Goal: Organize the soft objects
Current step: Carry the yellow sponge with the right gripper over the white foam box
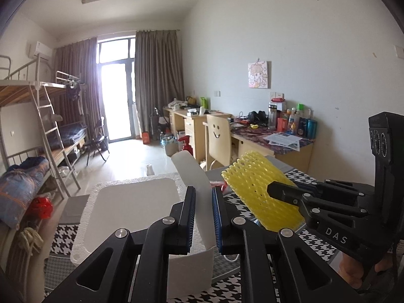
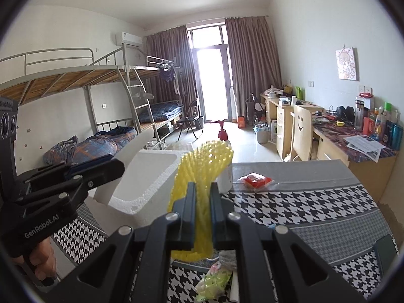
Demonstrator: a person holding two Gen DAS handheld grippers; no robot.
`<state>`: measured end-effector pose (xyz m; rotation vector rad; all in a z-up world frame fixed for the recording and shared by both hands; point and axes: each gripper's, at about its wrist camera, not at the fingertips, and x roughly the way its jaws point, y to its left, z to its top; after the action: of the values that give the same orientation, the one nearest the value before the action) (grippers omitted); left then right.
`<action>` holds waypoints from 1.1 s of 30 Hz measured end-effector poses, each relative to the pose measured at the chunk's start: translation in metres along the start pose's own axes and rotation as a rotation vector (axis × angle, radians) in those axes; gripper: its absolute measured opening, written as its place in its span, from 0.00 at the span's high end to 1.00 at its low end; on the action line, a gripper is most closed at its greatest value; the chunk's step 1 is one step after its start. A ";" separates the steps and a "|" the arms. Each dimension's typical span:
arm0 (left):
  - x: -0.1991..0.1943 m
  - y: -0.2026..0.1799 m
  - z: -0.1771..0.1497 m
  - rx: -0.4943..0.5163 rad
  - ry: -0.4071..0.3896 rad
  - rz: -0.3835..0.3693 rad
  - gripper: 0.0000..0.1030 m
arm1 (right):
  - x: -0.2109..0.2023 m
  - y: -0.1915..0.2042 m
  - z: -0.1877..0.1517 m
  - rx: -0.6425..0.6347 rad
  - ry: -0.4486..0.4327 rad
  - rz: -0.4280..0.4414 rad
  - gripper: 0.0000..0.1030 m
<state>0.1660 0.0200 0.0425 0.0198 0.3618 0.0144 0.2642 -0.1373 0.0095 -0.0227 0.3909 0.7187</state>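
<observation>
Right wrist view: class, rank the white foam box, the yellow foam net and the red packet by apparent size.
1. white foam box
2. yellow foam net, close to the camera, so its rank against the box is unsure
3. red packet

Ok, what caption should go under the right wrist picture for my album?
Right claw pinching a yellow foam net above the checked table, beside a white foam box.

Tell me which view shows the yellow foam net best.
The left wrist view: there the yellow foam net lies side-on, its mesh plain, clamped in the right gripper. In the right wrist view the net is seen edge-on between that gripper's own fingers, which cover its lower part.
</observation>
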 end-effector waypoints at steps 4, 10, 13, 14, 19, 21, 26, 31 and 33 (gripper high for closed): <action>0.003 0.008 0.003 -0.011 0.004 0.029 0.86 | 0.002 0.003 0.004 -0.007 -0.005 0.021 0.88; 0.004 0.021 0.007 -0.028 0.005 0.072 0.86 | 0.010 0.009 0.010 -0.012 -0.003 0.046 0.88; 0.004 0.027 0.008 -0.040 0.006 0.091 0.86 | 0.014 0.011 0.013 -0.022 -0.002 0.047 0.88; 0.005 0.029 0.008 -0.041 0.007 0.098 0.86 | 0.016 0.013 0.014 -0.022 -0.002 0.050 0.88; 0.010 0.039 0.007 -0.054 0.018 0.129 0.86 | 0.020 0.020 0.019 -0.035 -0.005 0.070 0.88; 0.013 0.044 0.007 -0.065 0.022 0.137 0.86 | 0.022 0.023 0.021 -0.041 -0.005 0.076 0.88; 0.019 0.055 0.005 -0.082 0.040 0.155 0.86 | 0.030 0.025 0.023 -0.041 0.004 0.104 0.88; 0.028 0.065 0.002 -0.102 0.077 0.149 0.84 | 0.037 0.029 0.025 -0.042 0.022 0.113 0.88; 0.031 0.067 0.001 -0.102 0.085 0.143 0.83 | 0.038 0.031 0.025 -0.044 0.024 0.114 0.88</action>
<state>0.1949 0.0874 0.0342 -0.0559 0.4434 0.1756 0.2791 -0.0858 0.0230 -0.0514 0.4014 0.8403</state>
